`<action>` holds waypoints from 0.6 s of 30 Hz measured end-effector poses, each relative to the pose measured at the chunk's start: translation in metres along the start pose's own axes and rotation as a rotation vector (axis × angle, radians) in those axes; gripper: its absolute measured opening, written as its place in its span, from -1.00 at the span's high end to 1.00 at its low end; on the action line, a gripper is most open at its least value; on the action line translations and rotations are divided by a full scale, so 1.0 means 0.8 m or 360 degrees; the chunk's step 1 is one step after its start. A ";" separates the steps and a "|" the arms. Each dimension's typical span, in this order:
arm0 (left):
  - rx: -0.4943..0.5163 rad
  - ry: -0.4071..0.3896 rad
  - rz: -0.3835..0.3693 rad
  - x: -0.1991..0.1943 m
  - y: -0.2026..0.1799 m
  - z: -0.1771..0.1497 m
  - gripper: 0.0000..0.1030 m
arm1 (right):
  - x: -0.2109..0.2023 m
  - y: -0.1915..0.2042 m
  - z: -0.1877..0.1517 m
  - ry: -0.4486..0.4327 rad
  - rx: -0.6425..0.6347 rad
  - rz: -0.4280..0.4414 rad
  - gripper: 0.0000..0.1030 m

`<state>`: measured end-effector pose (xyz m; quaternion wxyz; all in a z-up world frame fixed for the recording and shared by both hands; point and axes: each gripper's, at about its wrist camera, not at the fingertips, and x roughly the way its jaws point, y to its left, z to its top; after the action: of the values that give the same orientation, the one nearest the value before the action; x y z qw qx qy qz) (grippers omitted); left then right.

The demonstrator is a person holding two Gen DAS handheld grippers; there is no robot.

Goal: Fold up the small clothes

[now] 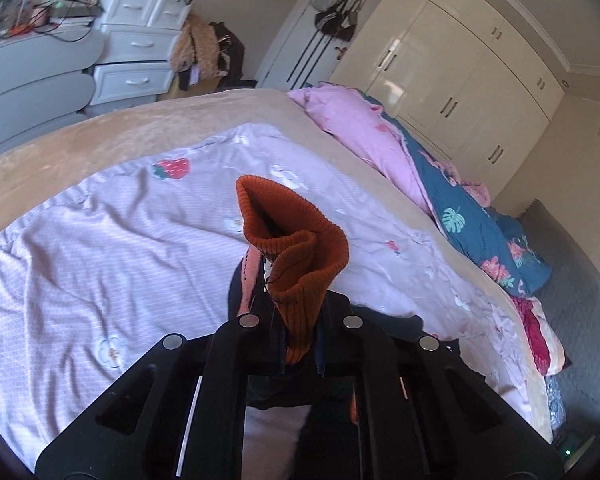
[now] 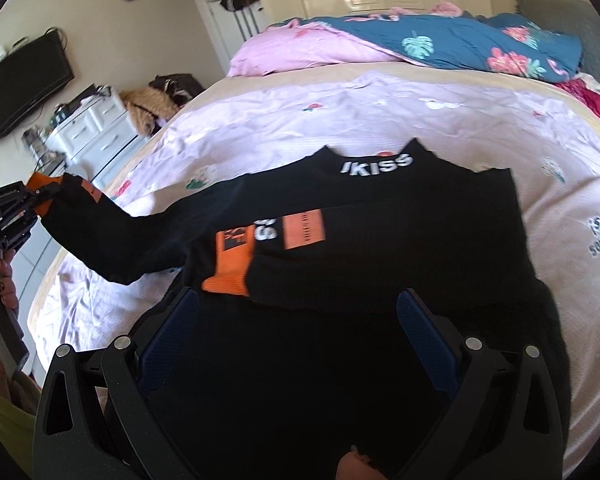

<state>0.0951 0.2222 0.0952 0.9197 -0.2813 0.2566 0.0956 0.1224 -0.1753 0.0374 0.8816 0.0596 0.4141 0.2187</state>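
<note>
A black sweater (image 2: 400, 248) with white lettering at the collar lies flat on the lilac sheet (image 2: 300, 120). One sleeve is folded across its chest and ends in an orange cuff (image 2: 230, 272). The other sleeve (image 2: 112, 236) is pulled up and out to the left. My left gripper (image 2: 24, 200) holds that sleeve at its end. In the left wrist view the left gripper (image 1: 298, 320) is shut on this ribbed orange cuff (image 1: 296, 240), lifted above the bed. My right gripper (image 2: 298, 320) hovers over the sweater's lower body, open, with nothing between its blue pads (image 2: 168, 336).
A pink quilt (image 1: 352, 128) and a blue floral duvet (image 2: 460, 44) are bunched along the far side of the bed. White drawers (image 1: 140, 40) and a clothes pile (image 1: 204, 48) stand beyond the bed's foot. Wardrobes (image 1: 452, 80) line the wall, and a TV (image 2: 24, 84) hangs at left.
</note>
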 end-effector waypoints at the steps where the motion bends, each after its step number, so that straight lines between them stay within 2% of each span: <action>1: 0.0011 0.0000 -0.0014 0.000 -0.007 0.000 0.93 | -0.004 -0.007 0.001 -0.0008 0.0018 -0.0007 -0.92; 8: 0.0141 0.0013 -0.0126 0.005 -0.078 -0.004 0.94 | -0.026 -0.053 0.000 -0.0047 0.0143 -0.0021 -0.92; 18: 0.0300 0.0053 -0.0258 0.009 -0.150 -0.023 0.95 | -0.055 -0.094 -0.001 -0.0104 0.0255 -0.0037 -0.92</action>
<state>0.1318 0.1134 0.1348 0.9424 -0.2150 0.2562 -0.0082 0.1223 -0.2616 0.0464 0.8895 0.1322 0.4019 0.1726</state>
